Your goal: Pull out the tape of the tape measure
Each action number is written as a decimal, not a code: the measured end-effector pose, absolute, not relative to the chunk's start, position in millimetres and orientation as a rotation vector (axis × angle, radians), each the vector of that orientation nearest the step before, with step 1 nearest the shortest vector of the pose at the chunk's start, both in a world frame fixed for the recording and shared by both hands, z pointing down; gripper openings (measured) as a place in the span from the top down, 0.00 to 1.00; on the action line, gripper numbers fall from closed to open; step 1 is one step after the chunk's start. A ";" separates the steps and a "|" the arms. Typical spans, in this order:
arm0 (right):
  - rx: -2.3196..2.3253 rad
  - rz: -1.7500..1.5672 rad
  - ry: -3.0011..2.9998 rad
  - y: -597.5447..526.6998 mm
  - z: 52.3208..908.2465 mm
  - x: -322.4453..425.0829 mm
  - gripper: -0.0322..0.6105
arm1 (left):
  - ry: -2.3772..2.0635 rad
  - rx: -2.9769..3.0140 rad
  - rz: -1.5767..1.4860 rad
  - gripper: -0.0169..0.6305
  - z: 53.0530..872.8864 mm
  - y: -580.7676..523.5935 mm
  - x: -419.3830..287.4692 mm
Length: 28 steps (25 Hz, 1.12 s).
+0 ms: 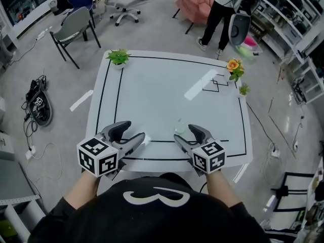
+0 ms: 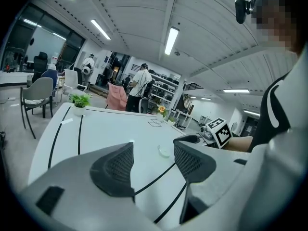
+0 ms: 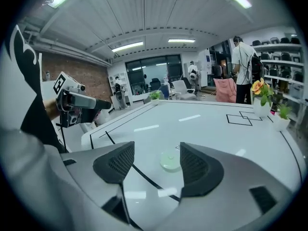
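White square table [image 1: 167, 92] with black border lines fills the centre of the head view. Left hand-held gripper [image 1: 134, 133] at lower left: released, jaws apart, nothing between them. Right hand-held gripper [image 1: 185, 135] at lower centre: same, jaws apart and empty. Both hover over the near table edge.

The small round pale-green disc, taken to be the tape measure [image 1: 179, 127], lies flat on the table at lower centre, just past the near black line. It is just ahead of the right jaws, and nothing is touching it.

Step looks like the approach, with no grasp made yet. Suggest one hand-held gripper clamps the case across its rim while the other pinches the tape tab and pulls level with the table. The tab is too small to locate here, so find it first. The case looks light, so it is likely to slide if not pinned.

Surroundings:
- Green potted plant [image 1: 118, 57] at the table's upper left corner.
- Orange flower pot [image 1: 234, 66] at the upper right.

Both are well apart from the work, and nothing blocks the path.
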State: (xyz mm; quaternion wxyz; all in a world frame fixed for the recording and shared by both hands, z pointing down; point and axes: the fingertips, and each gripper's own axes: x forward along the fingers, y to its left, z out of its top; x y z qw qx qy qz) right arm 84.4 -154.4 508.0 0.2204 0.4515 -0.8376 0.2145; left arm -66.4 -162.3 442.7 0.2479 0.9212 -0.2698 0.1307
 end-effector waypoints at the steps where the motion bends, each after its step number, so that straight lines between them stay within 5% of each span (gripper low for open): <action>1: 1.259 0.593 -2.299 -156.9 511.8 85.0 0.52 | -0.727 2.511 0.363 0.59 444.8 -164.0 -66.5; 28: 1.322 0.629 -1.999 -173.2 568.2 100.0 0.54 | -0.730 2.483 0.361 0.59 456.8 -172.2 -85.5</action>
